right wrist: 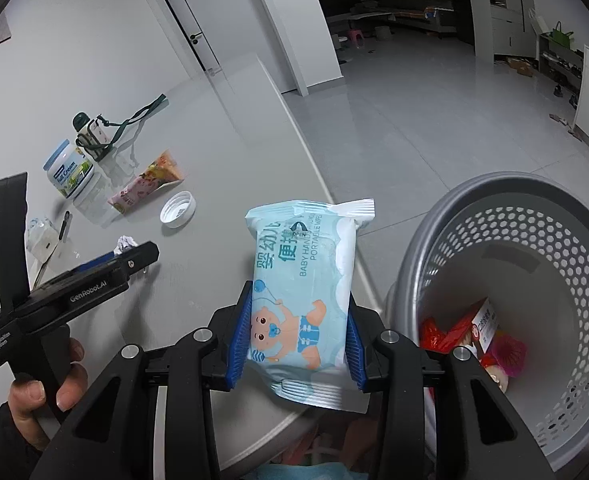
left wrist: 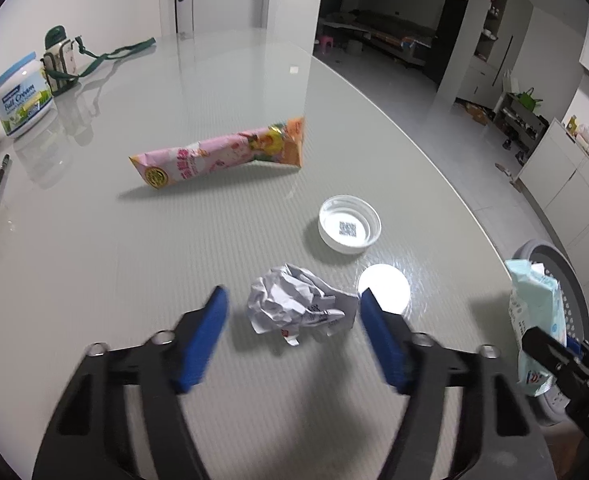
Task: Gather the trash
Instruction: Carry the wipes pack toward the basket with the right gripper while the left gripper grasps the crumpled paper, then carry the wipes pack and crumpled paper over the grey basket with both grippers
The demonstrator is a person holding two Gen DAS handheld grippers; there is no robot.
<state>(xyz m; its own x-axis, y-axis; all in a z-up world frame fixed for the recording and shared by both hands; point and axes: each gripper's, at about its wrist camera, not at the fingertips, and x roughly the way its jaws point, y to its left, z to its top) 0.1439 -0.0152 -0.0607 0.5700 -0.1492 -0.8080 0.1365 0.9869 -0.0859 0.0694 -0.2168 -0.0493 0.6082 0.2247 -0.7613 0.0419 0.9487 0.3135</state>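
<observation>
My left gripper (left wrist: 292, 304) is open, its blue fingers on either side of a crumpled white paper ball (left wrist: 294, 304) lying on the grey table (left wrist: 94, 260). My right gripper (right wrist: 298, 320) is shut on a light-blue pack of baby wipes (right wrist: 306, 276) and holds it above the table's edge, just left of a grey perforated trash basket (right wrist: 534, 280) that stands beside the table. The basket holds red wrappers and a small carton (right wrist: 486, 328). A pink snack wrapper (left wrist: 222, 152) and a white plastic lid (left wrist: 349, 224) lie farther out on the table.
A milk powder jar (left wrist: 20, 96) and a green-strapped bottle (left wrist: 60, 60) stand at the far left. A pen (left wrist: 0, 178) lies at the left edge. The table's curved edge runs along the right; floor lies beyond. The wipes pack shows in the left wrist view (left wrist: 534, 312).
</observation>
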